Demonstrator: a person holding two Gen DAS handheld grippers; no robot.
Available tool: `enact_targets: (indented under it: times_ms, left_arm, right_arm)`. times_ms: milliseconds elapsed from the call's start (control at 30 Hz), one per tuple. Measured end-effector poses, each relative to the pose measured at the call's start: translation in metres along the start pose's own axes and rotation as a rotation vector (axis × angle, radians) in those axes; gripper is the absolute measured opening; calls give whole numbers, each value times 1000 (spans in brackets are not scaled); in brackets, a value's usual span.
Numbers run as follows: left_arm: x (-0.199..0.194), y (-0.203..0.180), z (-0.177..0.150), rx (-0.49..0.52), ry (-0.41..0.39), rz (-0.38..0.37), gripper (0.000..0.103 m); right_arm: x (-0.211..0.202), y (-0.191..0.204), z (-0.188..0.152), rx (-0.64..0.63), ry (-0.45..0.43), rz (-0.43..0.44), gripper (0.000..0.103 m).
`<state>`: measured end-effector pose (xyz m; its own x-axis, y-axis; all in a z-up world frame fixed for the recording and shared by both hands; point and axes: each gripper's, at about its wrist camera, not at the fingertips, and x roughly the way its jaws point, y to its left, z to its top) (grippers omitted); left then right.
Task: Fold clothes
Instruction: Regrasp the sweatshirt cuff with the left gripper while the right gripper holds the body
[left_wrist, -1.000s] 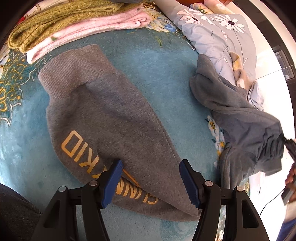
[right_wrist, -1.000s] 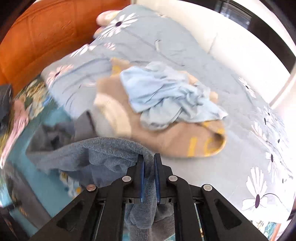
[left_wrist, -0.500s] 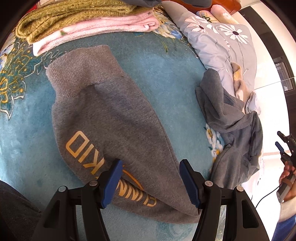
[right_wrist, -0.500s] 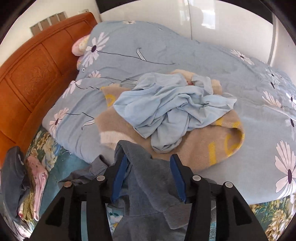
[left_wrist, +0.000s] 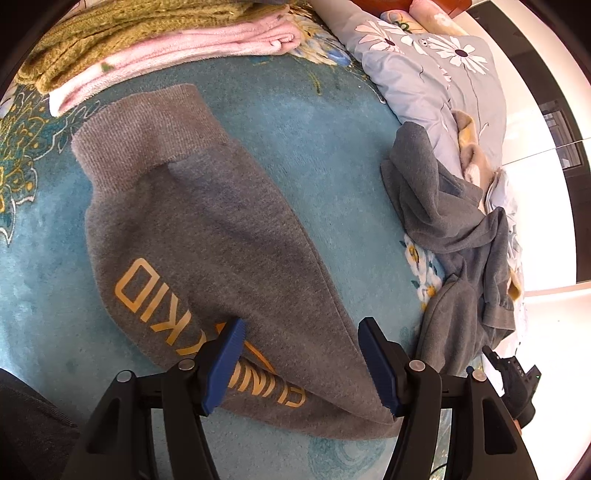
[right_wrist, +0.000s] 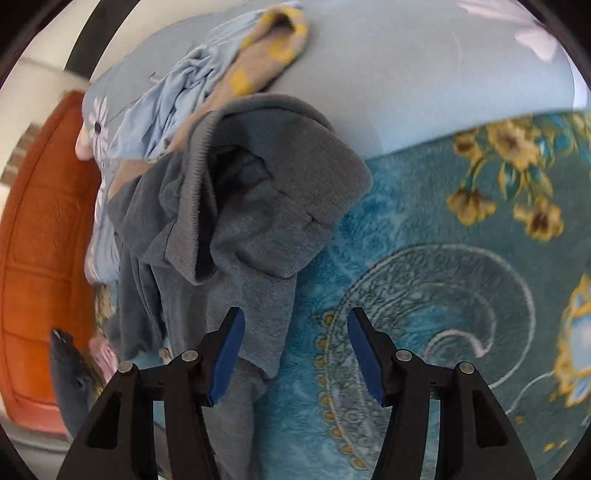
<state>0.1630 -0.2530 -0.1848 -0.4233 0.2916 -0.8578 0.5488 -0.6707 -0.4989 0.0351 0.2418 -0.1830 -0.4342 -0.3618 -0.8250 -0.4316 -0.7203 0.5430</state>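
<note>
The grey trousers (left_wrist: 207, 236) lie on the teal rug, one leg flat with its ribbed cuff and orange lettering up. The other end (right_wrist: 251, 192) is crumpled in a heap at the rug's edge against the bed.

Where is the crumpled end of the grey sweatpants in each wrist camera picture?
Left wrist: the crumpled end lies at the right edge, against the floral quilt.
Right wrist: the crumpled end fills centre-left, above the open right gripper.
Shared landmark: the teal patterned blanket under the sweatpants.
</note>
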Motion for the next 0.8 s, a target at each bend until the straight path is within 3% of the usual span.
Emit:
enact_targets:
  times_ms: [67, 133, 167, 200, 367, 533, 667, 800]
  left_arm:
    - [-2, 3, 0, -17, -11, -5, 68]
    - [-4, 6, 0, -34, -20, -12, 68]
    - [-5, 8, 0, -41, -24, -18, 68]
    - [-6, 9, 0, -48, -29, -24, 68]
    - [-11, 13, 1, -65, -35, -67, 68]
    - [-12, 8, 3, -48, -11, -125, 68]
    - [-8, 6, 5, -32, 20, -170, 68]
    - [-13, 9, 10, -19, 25, -191, 68]
  right_arm:
    - [12, -2, 0, 82, -3, 33, 59]
    - [20, 3, 1, 123, -7, 17, 45]
    - [23, 7, 0, 143, 6, 31, 20]
    - [25, 11, 0, 162, 21, 47, 7]
    - [-17, 53, -6, -19, 6, 107, 4]
    - [-115, 55, -27, -72, -91, 201, 3]
    - [-195, 41, -60, -98, -176, 121, 3]
    - [-221, 9, -58, 9, -210, -77, 3]
